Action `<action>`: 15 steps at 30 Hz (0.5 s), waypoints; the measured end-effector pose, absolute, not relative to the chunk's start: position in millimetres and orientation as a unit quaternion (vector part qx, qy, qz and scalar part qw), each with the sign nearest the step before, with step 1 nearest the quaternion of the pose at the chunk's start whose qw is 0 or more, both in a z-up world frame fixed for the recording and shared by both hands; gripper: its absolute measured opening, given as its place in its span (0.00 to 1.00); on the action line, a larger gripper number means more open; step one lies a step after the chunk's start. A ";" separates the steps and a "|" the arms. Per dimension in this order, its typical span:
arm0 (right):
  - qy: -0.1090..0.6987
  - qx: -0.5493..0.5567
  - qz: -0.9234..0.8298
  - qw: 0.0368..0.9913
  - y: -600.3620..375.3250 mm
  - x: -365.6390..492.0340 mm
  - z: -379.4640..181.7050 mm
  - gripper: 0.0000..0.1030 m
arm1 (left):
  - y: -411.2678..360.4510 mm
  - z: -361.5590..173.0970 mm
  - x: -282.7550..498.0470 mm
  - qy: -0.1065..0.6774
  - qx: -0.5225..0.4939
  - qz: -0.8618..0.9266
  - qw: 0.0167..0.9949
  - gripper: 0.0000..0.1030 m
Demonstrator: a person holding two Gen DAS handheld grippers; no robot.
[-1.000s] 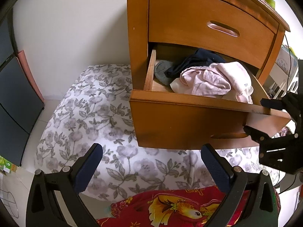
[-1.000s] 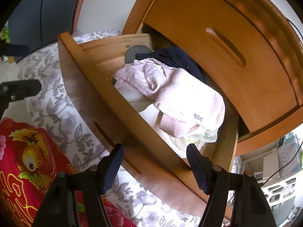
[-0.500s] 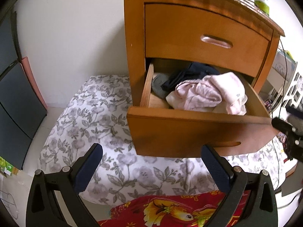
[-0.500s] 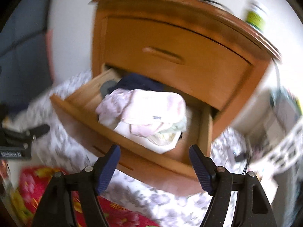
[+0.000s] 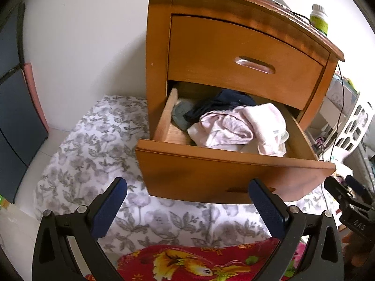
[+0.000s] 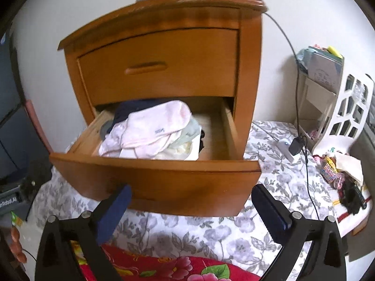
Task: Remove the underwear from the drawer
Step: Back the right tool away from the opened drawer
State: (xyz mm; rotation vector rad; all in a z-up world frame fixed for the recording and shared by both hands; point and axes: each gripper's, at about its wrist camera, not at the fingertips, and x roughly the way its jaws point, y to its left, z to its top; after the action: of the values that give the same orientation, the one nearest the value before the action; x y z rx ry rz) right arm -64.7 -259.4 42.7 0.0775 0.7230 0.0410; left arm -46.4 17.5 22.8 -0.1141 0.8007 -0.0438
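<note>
The lower drawer (image 5: 211,175) (image 6: 150,178) of a wooden nightstand stands pulled out. Inside lies a heap of clothes: pale pink underwear (image 5: 241,126) (image 6: 152,128) on top, a dark navy garment (image 5: 225,103) (image 6: 131,110) behind it, a grey piece (image 5: 181,116) at the left. My left gripper (image 5: 188,207) is open and empty, low in front of the drawer front. My right gripper (image 6: 191,210) is also open and empty, in front of the drawer; its fingers (image 5: 339,192) show at the right edge of the left wrist view.
The upper drawer (image 5: 234,58) is shut. A green bottle (image 5: 318,21) and a cable sit on the nightstand top. A grey floral sheet (image 5: 98,145) covers the bed, a red flowered blanket (image 5: 199,262) lies nearest. A white rack (image 6: 346,112), a charger (image 6: 296,146) and clutter stand right.
Both grippers have drawn back and away from the drawer; the right one swung from directly over the clothes to facing the nightstand front. The drawer and clothes have not moved.
</note>
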 end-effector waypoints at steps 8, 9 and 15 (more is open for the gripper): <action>0.348 0.058 0.016 0.936 -266.4 -62.9 34.7 1.00 | 8.3 33.3 -36.9 0.368 -0.026 -0.021 0.929 1.00; 0.348 0.057 0.016 0.936 -265.7 -62.5 33.6 1.00 | 10.1 36.0 -32.9 0.364 -0.031 -0.020 0.931 1.00; 0.357 0.058 0.033 0.932 -263.6 -57.7 24.3 1.00 | 10.3 55.6 -10.5 0.338 -0.015 -0.026 0.941 1.00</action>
State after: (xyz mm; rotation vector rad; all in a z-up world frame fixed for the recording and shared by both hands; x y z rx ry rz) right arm -57.7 -263.6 24.3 0.1194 0.7301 0.0680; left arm -10.6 10.3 55.6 -0.0308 0.6899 -0.0527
